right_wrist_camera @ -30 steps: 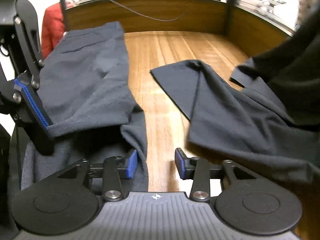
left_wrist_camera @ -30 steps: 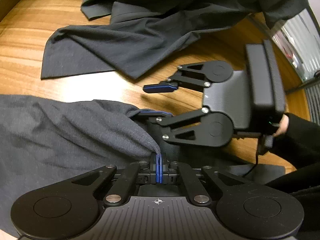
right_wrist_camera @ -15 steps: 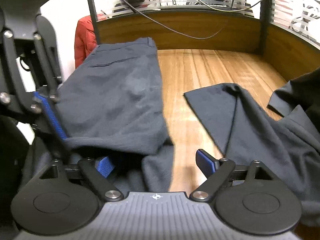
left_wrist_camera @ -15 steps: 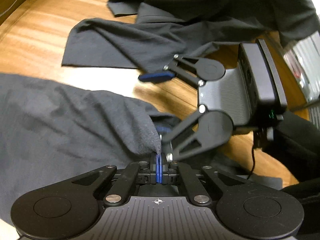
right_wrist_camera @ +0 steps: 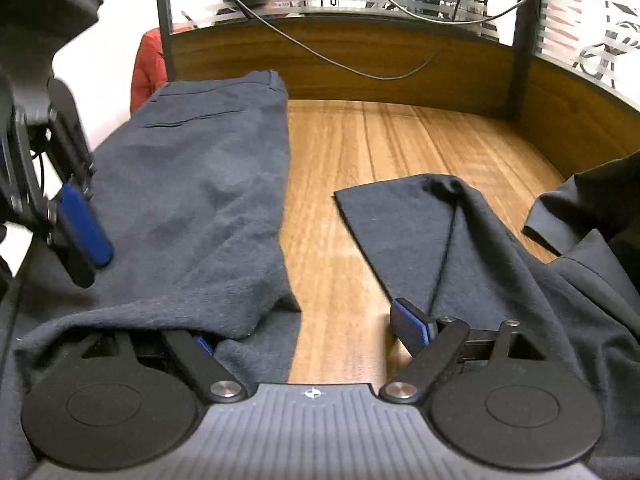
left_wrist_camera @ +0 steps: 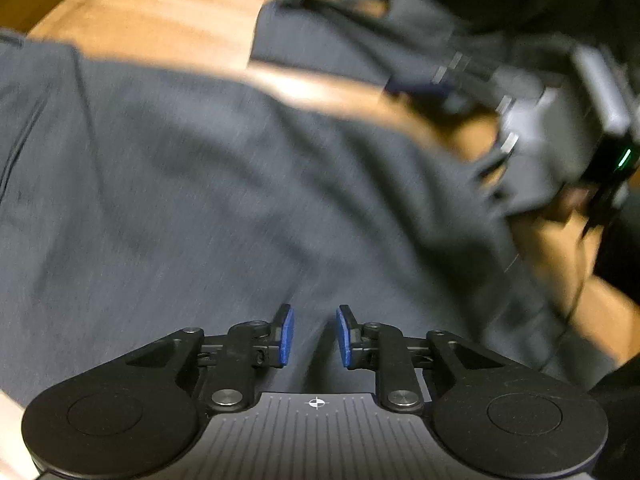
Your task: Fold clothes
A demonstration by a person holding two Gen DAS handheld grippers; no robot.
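Released since earlier: left gripper point(left_wrist_camera: 314, 336) jaws parted over folded grey trousers point(right_wrist_camera: 192, 200); right gripper point(right_wrist_camera: 308, 330) jaws wide; next, smoothing fold.

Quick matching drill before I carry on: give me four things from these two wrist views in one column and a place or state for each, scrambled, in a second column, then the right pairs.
Things
1. left gripper
2. right gripper
3. grey-blue folded trousers
4. dark charcoal crumpled garment

States or places
A. lying on the right side of the wooden table, partly bunched
B. jaws spread wide, one blue pad tucked under a fabric edge
C. lying flat on the left side of the table, a pocket seam showing
D. jaws slightly apart over grey cloth, nothing between the pads

Pairs: 1-D, 2-B, 3-C, 4-A
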